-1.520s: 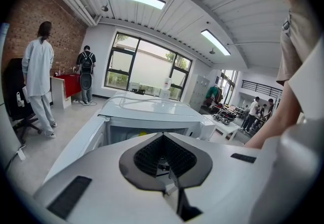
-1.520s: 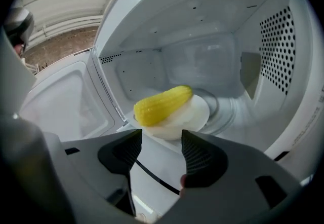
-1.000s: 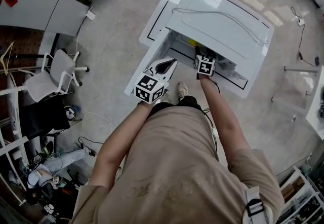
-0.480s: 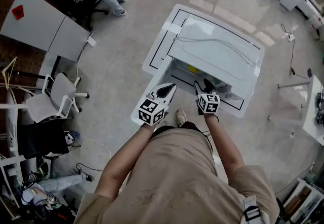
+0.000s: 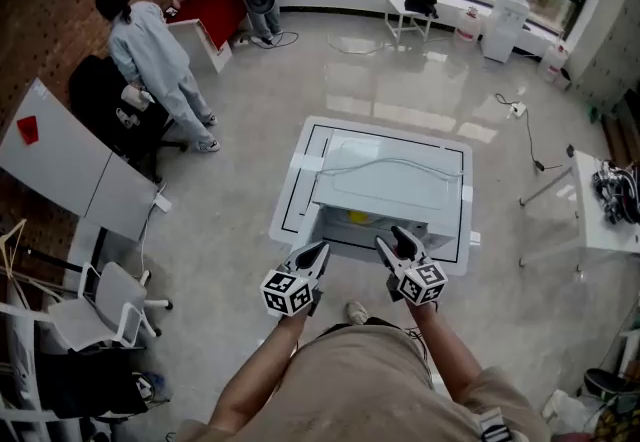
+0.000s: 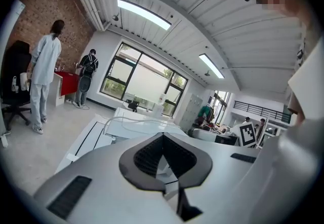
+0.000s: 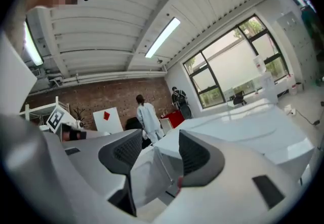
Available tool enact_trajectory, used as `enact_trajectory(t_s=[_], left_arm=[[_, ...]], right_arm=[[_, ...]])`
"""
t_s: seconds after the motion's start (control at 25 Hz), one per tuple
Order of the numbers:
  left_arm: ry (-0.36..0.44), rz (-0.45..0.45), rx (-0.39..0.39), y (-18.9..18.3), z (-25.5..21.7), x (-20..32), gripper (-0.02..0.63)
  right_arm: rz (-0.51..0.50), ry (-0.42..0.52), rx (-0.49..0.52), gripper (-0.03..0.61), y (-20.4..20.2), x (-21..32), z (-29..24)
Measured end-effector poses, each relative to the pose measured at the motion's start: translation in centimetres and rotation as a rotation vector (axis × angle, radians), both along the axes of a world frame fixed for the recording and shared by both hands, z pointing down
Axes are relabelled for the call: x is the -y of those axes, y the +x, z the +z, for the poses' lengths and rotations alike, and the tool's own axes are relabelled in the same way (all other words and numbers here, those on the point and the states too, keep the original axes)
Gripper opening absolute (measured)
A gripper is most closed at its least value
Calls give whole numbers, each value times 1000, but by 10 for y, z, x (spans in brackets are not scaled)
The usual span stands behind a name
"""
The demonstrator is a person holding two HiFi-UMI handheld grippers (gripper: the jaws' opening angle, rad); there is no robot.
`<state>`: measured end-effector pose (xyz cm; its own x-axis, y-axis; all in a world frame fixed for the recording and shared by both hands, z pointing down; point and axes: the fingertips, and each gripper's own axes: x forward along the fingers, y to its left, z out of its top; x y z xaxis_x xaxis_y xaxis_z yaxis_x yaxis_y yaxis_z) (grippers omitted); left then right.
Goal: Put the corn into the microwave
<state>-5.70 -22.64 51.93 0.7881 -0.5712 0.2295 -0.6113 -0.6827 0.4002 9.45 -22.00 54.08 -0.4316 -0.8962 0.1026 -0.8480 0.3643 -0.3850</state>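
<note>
A white microwave (image 5: 390, 180) stands on a low white table (image 5: 296, 192) marked with black lines. A small yellow thing, apparently the corn (image 5: 357, 217), lies in the microwave's front opening. Both grippers hover just in front of that opening, apart from the corn. My left gripper (image 5: 319, 251) has its jaws together with nothing between them, as the left gripper view (image 6: 162, 136) confirms. On the right, my right gripper (image 5: 394, 241) holds its jaws spread and empty; the right gripper view (image 7: 160, 151) looks past them at the microwave's white top (image 7: 243, 119).
A cable (image 5: 380, 166) lies across the microwave's top. A person in light clothes (image 5: 150, 55) stands at the far left by a dark chair. White tables (image 5: 70, 170) and a white chair (image 5: 110, 300) stand at the left, another table (image 5: 600, 210) at the right. Grey floor surrounds the low table.
The head view has lifted and now takes in much more of the room. Both grippers have drawn back from the microwave opening; the right one, which reached into it, is now outside.
</note>
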Motion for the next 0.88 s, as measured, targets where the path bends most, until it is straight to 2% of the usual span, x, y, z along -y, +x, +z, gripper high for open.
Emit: enact_trajectory(t_s=[0.2,0.32,0.56,0.72,0.88], left_arm=[[13,30,-71,-9,-24,-3,6],[20,54,-107,-17,-40,-12,6],[88,122,-170,-36,-65,-29,6],[127,149,-154,-51,-60,-37,6],[131,167,-136,-57,-54,-43,6]], right_arm=[[117,112,-21,233,18,-21,-70],[190,133,-54,233,27,-46,-99],[329,145,-91,233,39,-94,-136],[363,144,-97,233,30,-120,-141],[368,133,-119,233,21,-141,-137]])
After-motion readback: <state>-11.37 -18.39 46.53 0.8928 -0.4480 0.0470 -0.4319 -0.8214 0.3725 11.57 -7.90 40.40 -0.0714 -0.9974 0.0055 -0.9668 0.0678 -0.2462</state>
